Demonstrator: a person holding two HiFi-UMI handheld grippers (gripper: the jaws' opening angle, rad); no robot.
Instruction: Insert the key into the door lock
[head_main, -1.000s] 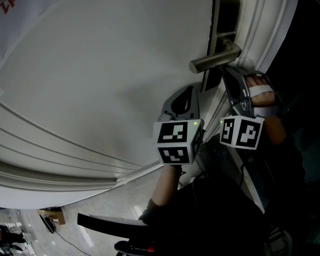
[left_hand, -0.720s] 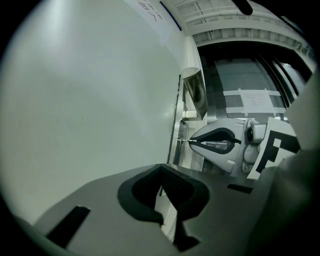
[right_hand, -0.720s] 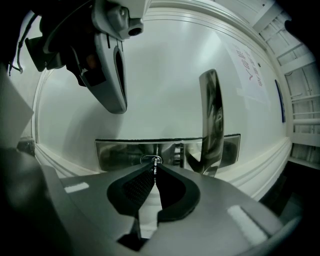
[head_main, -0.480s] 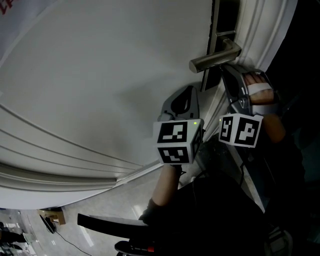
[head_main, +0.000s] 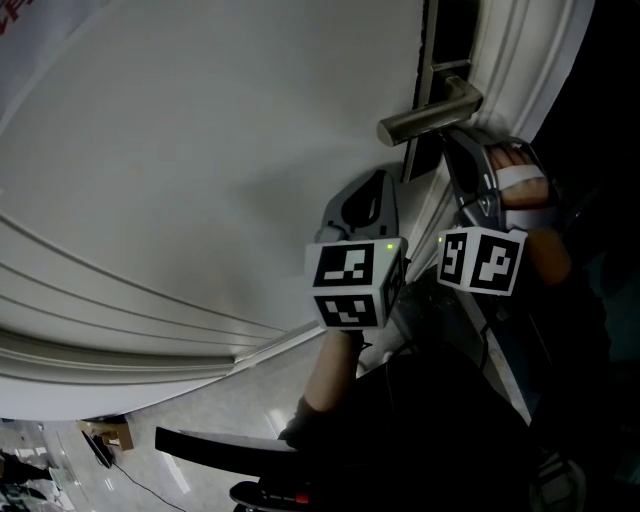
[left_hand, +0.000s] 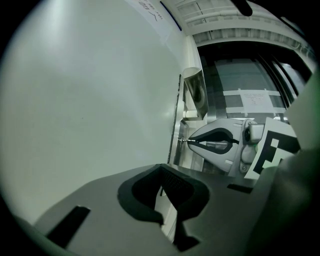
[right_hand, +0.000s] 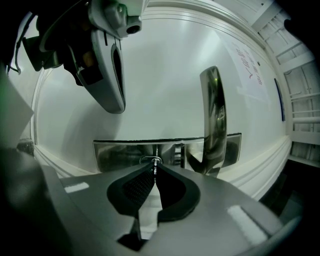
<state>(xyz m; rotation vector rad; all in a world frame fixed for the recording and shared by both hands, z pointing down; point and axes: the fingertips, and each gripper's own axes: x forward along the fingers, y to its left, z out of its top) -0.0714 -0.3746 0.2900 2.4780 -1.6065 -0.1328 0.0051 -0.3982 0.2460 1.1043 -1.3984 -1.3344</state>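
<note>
1. Right gripper view: the right gripper (right_hand: 155, 171) is shown with its jaws clamped on the key (right_hand: 154, 167), a thin metal sliver pinched at the very tips of the jaws.
2. The key's tip is set against the round keyhole (right_hand: 149, 160) in the shiny lock plate (right_hand: 117, 152), at 12 o'clock from the jaws. How far the key has entered cannot be told, since the jaw tips cover the joint.
3. One lever handle (right_hand: 212, 120) is mounted on the same plate, at about 2 o'clock from the keyhole, and stands upright in this view.
4. In the left gripper view, the left gripper (left_hand: 161, 175) is seen with its jaws drawn together and nothing between them. It is held close to the white door (left_hand: 90, 100), with the right gripper at about 1 o'clock from it.
5. Counted in all: two grippers, one key, one keyhole, one lock plate, one lever handle, and two cubes, namely the left marker cube (head_main: 355, 283) and the right marker cube (head_main: 482, 260).
6. In the head view, the key and keyhole are hidden behind the right gripper. Only part of the hand (head_main: 522, 185) holding that gripper is seen, and the lower right of the view is lost in darkness.
</note>
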